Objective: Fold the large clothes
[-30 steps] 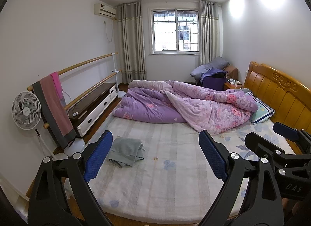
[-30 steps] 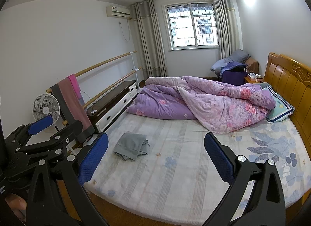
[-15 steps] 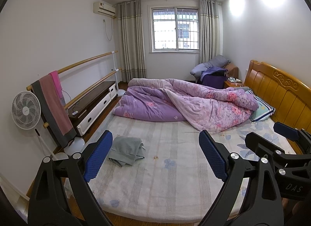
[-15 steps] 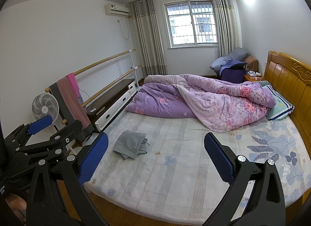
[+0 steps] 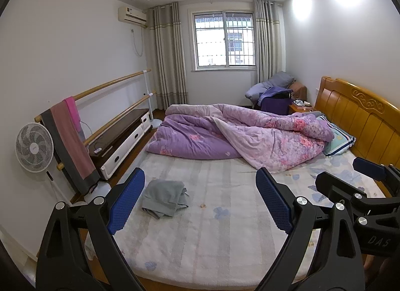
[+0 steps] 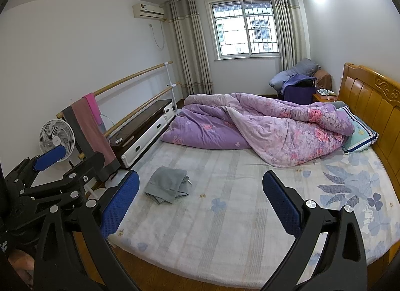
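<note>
A crumpled grey garment [image 5: 163, 198] lies on the near left part of the bed [image 5: 225, 241]; it also shows in the right wrist view [image 6: 167, 188]. My left gripper [image 5: 200, 201] is open and empty, held in the air at the foot of the bed, well short of the garment. My right gripper [image 6: 200, 204] is open and empty, beside the left one. The right gripper shows at the right edge of the left wrist view [image 5: 362, 188], and the left gripper at the left edge of the right wrist view [image 6: 50, 166].
A purple floral quilt [image 5: 240, 136] is heaped across the far half of the bed, with a pillow [image 5: 340, 141] by the wooden headboard [image 5: 362, 113]. A fan [image 5: 33, 147], a rail with hanging towels [image 5: 70, 141] and a low cabinet [image 5: 122, 133] stand left.
Both views have tilted up slightly, so the bed sits a little lower in frame. The garment has not moved and both grippers stay open.
</note>
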Action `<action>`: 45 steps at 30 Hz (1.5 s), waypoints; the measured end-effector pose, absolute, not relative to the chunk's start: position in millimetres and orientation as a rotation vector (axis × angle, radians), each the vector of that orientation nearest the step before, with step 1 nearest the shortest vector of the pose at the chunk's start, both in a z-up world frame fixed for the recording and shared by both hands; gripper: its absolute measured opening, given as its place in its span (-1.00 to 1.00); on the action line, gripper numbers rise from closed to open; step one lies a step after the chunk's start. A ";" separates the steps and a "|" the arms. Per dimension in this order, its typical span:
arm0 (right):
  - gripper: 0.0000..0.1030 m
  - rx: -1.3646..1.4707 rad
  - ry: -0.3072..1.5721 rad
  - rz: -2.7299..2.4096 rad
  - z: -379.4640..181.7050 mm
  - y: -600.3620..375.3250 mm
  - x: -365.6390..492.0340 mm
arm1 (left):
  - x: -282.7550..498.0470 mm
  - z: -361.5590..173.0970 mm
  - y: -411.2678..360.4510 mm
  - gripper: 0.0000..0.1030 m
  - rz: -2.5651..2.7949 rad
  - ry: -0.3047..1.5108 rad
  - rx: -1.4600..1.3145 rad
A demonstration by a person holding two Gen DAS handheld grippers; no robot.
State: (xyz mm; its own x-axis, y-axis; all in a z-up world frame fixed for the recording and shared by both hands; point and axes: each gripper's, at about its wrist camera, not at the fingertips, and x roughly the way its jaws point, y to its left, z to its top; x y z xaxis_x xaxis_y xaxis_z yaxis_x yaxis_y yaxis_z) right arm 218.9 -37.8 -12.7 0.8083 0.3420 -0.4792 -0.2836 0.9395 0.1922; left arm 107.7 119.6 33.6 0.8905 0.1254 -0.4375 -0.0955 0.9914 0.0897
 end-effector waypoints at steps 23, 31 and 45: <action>0.85 0.116 0.539 0.333 -16.1 -43.8 219.3 | 111.1 30.5 120.0 0.77 0.103 0.472 0.058; 0.85 0.122 0.552 0.332 -21.7 -50.8 224.1 | 117.8 25.0 116.7 0.77 0.096 0.485 0.061; 0.85 0.128 0.582 0.355 -28.0 -70.2 254.3 | 147.4 15.5 111.0 0.77 0.107 0.510 0.062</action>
State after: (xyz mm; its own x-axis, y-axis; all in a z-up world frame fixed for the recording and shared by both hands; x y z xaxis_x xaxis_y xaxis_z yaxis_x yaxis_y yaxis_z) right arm 254.3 -70.2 -28.0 0.7766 0.3635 -0.5145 -0.2918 0.9314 0.2175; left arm 147.4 111.0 15.5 0.8672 0.1173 -0.4839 -0.0867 0.9926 0.0854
